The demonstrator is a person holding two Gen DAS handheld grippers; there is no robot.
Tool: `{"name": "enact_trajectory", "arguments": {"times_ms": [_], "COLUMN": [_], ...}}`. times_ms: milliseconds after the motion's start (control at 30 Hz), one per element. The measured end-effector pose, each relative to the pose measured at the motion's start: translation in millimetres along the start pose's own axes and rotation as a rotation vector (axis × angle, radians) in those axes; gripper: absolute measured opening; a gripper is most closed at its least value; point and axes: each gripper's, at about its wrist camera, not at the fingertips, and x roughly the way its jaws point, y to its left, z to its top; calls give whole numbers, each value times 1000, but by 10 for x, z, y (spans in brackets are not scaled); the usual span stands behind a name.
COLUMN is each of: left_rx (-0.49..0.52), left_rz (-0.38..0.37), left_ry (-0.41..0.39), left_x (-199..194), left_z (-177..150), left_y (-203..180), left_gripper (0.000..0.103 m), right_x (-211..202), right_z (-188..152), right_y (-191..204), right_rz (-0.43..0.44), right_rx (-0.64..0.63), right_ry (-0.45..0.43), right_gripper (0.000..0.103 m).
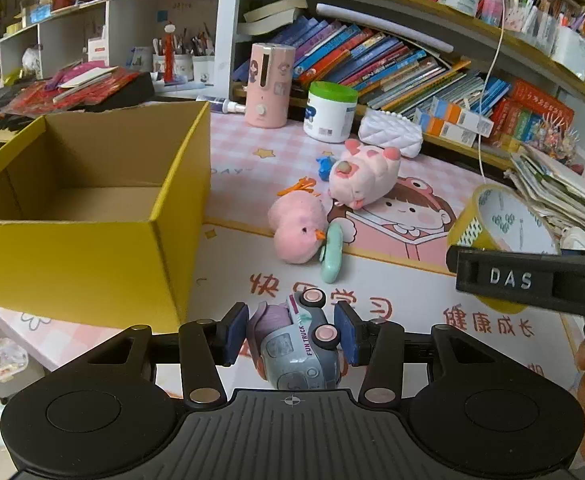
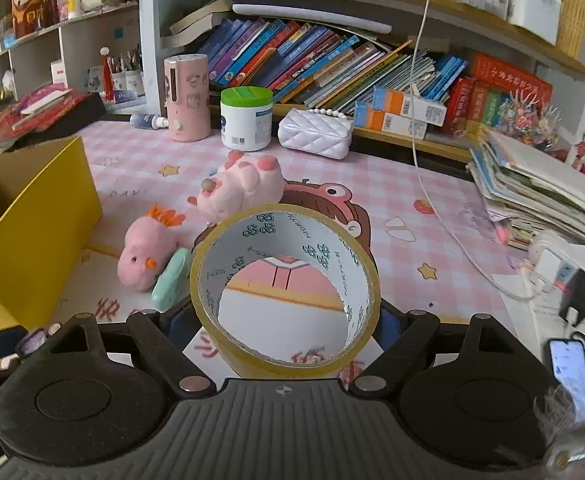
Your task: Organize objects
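A: What does each hand hold?

B: The left gripper (image 1: 291,334) has its fingers clamped on the toy truck (image 1: 298,344), lifted above the tabletop (image 1: 392,276) just beside the yellow box (image 1: 92,248). The right gripper (image 2: 284,320) grasps the tape roll (image 2: 286,284) across its sides.

A: Handling?

B: The truck looks like hard, light plastic, probably slippery at the wheels. The roll seems stiff, so its flat rims suit the grip.

One open yellow cardboard box (image 1: 92,236) is seen, along with one toy truck (image 1: 298,344), one roll of tape (image 2: 284,288), two pink plush toys (image 1: 298,228) (image 1: 362,174), one mint-green case (image 1: 330,254), one green-lidded tub (image 1: 330,112), one pink dispenser (image 1: 268,84) and one white quilted purse (image 1: 390,132).
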Motion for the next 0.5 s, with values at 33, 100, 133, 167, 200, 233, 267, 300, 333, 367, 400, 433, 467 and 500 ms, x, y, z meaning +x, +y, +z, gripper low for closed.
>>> {"name": "enact_trajectory", "arguments": {"times_ms": [33,100,133,167,200,233,267,300,333,367,400,433,467,500], "left_rx": [0,-1,-2,-4,-7,-10,-13,-16,-20,-26,-33,-39,-43,-47], "left_rz": [-5,-11,-12,-12,-11,-10,-7,-3,4,12,22,34,48,59], "left_ry": [-1,-3,-4,-7,-8,-9,-10,-11,-10,-10,-12,-16,-20,-25], "left_x": [-25,-83,-114,-152,-182,-216,-250,-290,-325,-365,-405,-444,-486,-525], "left_z": [-19,-59,-78,-100,-114,-133,-152,-174,-195,-214,-226,-236,-247,-255], "left_y": [35,114,159,218,268,322,381,448,511,580,653,718,785,849], "left_gripper": [45,45,45,45,45,45,45,45,45,45,45,45,45,45], "right_x": [-32,-103,-135,-174,-203,-238,-280,-309,-350,-390,-424,-463,-501,-543], "right_z": [-25,-73,-94,-126,-147,-172,-204,-224,-245,-263,-275,-284,-295,-310], "right_y": [44,133,170,230,278,332,407,466,545,619,689,762,827,900], "right_rz": [-8,-23,-28,-34,-38,-43,-47,-51,-53,-53,-52,-51,-49,-49], "right_rx": [-3,-7,-8,-8,-8,-8,-7,-7,-10,-14,-17,-20,-22,-24], "right_ry": [2,4,5,7,11,15,22,28,33,37,40,41,42,43], "right_gripper": [84,84,84,84,84,84,84,84,84,84,84,84,84,84]}}
